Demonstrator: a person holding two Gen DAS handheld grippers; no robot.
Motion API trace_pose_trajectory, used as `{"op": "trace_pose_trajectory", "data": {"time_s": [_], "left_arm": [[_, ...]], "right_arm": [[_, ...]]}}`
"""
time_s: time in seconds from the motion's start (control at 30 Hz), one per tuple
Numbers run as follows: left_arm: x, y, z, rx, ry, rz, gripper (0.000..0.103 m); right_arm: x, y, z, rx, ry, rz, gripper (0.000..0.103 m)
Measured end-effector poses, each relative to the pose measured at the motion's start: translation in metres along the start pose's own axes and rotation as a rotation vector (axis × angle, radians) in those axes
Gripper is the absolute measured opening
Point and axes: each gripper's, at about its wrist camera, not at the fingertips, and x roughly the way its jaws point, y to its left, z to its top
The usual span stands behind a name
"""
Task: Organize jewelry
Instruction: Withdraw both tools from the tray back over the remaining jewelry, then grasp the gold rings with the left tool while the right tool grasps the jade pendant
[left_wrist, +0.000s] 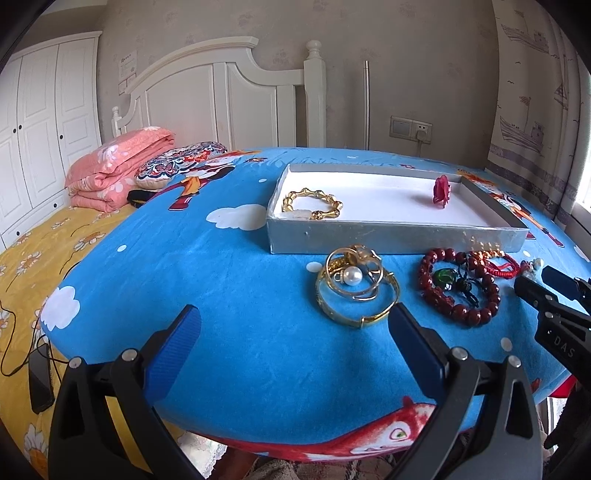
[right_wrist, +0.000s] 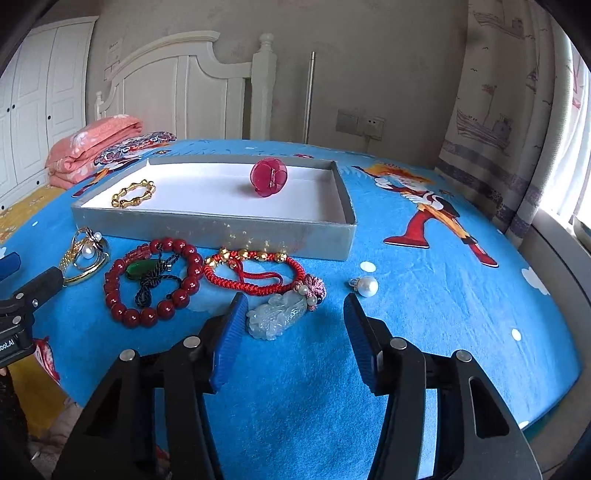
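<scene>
Bench (right_wrist: 424, 295) under blue cartoon cloth, carries everything. Grey shallow tray (right_wrist: 258, 236), white inside, sits at the far side; holds a gold bamboo-link bracelet (right_wrist: 133, 194) at its left end and a red rose brooch (right_wrist: 269, 178) toward the right.

Left tongs (left_wrist: 295, 332) low over the near bench edge, angled down, blue pads wide apart, nothing between them. Right tongs (right_wrist: 295, 317) angled down too, jaws parted and empty, no pad contact; pale jade carved pendant (right_wrist: 277, 314) lies just ahead, beside the left pad.

Loose on the cloth in front of the tray, left to right: pile of gold bangles (left_wrist: 356, 291) with a pearl piece on top, dark red bead bracelet (right_wrist: 151, 280) circling a green pendant on black cord, red braided cord bracelet (right_wrist: 255, 273) with gold beads, tied to the jade, then a pearl ring (right_wrist: 365, 285) apart at right.
</scene>
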Motion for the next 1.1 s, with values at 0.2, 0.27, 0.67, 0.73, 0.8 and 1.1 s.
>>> {"op": "trace_pose_trajectory", "data": {"time_s": [0.2,0.27,0.67,0.73,0.8,1.1], "left_arm": [[-0.003,-0.003,0.000,0.010,-0.008,-0.003,0.098],[-0.001,-0.001,0.001,0.001,0.000,-0.003,0.098],[0.023,-0.018,0.028,0.065,-0.010,-0.029,0.085],[0.032,-0.023,0.029,0.087,0.012,-0.048,0.067],[0.040,-0.025,0.028,0.096,0.042,-0.093,0.039],[0.007,-0.021,0.020,0.091,-0.055,-0.079,0.039]], "right_arm": [[-0.003,-0.005,-0.004,0.001,-0.015,-0.017,0.022],[-0.004,-0.012,-0.006,0.021,-0.017,-0.032,0.022],[-0.006,-0.013,-0.010,0.007,-0.028,-0.035,0.022],[-0.007,-0.013,-0.010,0.007,-0.030,-0.034,0.022],[-0.007,-0.013,-0.010,0.008,-0.031,-0.033,0.022],[-0.016,-0.012,-0.010,0.004,-0.064,-0.023,0.022]]}}
